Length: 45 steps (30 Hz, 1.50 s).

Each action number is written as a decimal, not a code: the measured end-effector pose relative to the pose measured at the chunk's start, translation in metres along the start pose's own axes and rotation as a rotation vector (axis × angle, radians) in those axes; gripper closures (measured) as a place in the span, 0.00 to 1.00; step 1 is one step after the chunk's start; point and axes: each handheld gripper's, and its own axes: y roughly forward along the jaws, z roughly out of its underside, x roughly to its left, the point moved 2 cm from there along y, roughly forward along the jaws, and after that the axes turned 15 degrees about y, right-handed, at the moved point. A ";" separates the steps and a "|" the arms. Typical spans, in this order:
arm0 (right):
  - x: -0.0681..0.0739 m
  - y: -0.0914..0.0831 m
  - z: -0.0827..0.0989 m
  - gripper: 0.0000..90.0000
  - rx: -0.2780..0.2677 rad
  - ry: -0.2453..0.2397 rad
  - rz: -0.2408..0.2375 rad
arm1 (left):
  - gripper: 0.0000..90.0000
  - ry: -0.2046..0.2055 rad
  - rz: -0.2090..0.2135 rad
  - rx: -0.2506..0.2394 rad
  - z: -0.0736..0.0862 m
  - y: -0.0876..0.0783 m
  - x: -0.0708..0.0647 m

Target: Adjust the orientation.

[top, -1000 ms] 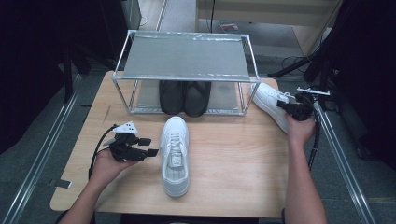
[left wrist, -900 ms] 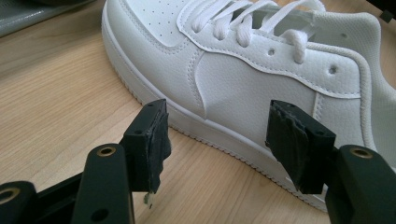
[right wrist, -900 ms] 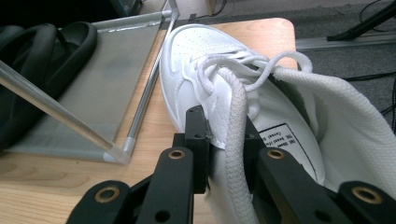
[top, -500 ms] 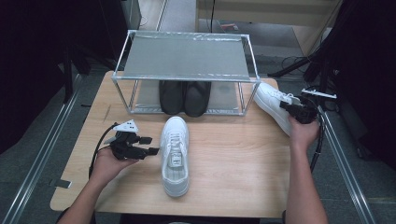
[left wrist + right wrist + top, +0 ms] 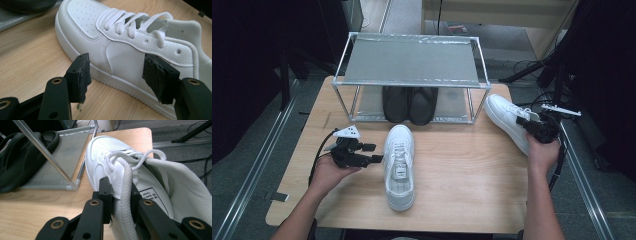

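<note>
A white sneaker (image 5: 399, 165) lies mid-table, toe toward the rack. Just to its left is my left gripper (image 5: 376, 153), open. In the left gripper view, the gripper (image 5: 117, 75) has its pads apart in front of the sneaker's side (image 5: 120, 37), not touching it. A second white sneaker (image 5: 504, 112) sits at the table's right edge, beside the rack. My right gripper (image 5: 526, 124) is shut on it. In the right gripper view, the right gripper (image 5: 120, 192) pinches this sneaker (image 5: 105, 152) at the edge of its opening, beside the laces.
A metal-framed shoe rack (image 5: 412, 60) stands at the back of the wooden table (image 5: 472, 190). A pair of black shoes (image 5: 409, 102) rests on its lower shelf. Cables and stand legs (image 5: 537, 75) lie on the floor at the right.
My right hand has drawn a little toward the near right, with the sneaker still in the gripper. The left gripper and the middle sneaker have stayed put.
</note>
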 end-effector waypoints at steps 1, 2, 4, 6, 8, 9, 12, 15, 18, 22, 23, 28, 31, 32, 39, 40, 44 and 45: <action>0.000 -0.002 0.002 0.91 -0.001 -0.003 -0.001 | 0.43 0.003 0.003 0.000 -0.001 0.001 0.001; 0.000 -0.005 0.004 0.91 0.000 -0.006 0.005 | 0.43 0.003 0.003 0.000 -0.001 0.001 0.001; 0.001 -0.009 0.007 0.91 0.005 -0.008 0.006 | 0.43 0.005 0.004 0.003 -0.002 0.001 0.003; 0.002 -0.013 0.010 0.91 0.006 -0.011 0.007 | 0.43 0.002 0.003 -0.008 -0.003 0.002 0.004; 0.001 -0.017 0.014 0.91 0.007 -0.010 0.006 | 0.43 0.006 0.008 -0.004 -0.004 0.002 0.004; 0.001 -0.019 0.015 0.91 0.008 -0.007 0.006 | 0.43 0.006 0.008 -0.004 -0.004 0.002 0.004; 0.001 -0.024 0.019 0.91 0.010 -0.007 0.007 | 0.43 0.011 0.009 0.000 -0.006 0.004 0.006; 0.004 -0.033 0.026 0.90 0.011 -0.017 0.004 | 0.43 0.007 0.023 0.005 -0.007 0.008 0.007; 0.006 -0.041 0.031 0.90 0.010 -0.017 -0.003 | 0.43 0.012 0.018 0.001 -0.007 0.010 0.007; 0.009 -0.050 0.038 0.90 0.011 -0.028 -0.010 | 0.43 0.006 0.017 0.011 -0.010 0.012 0.009; 0.009 -0.050 0.038 0.90 0.011 -0.028 -0.010 | 0.43 0.005 0.019 0.013 -0.011 0.012 0.010; 0.019 -0.061 0.050 0.90 0.022 -0.051 -0.024 | 0.43 0.006 0.023 0.013 -0.012 0.013 0.012; 0.023 -0.064 0.054 0.90 0.024 -0.058 -0.031 | 0.43 0.004 0.026 0.007 -0.013 0.014 0.012; 0.027 -0.067 0.058 0.90 0.028 -0.072 -0.039 | 0.43 0.005 0.026 0.007 -0.013 0.014 0.013; 0.038 -0.072 0.065 0.90 0.036 -0.091 -0.075 | 0.43 0.003 0.023 0.002 -0.013 0.014 0.013; 0.042 -0.072 0.068 0.90 0.041 -0.100 -0.088 | 0.43 0.002 0.021 0.000 -0.013 0.014 0.013; 0.049 -0.071 0.071 0.90 0.051 -0.118 -0.098 | 0.43 0.002 0.018 -0.001 -0.013 0.013 0.013; 0.052 -0.071 0.072 0.90 0.055 -0.122 -0.104 | 0.43 0.003 0.018 -0.001 -0.013 0.013 0.013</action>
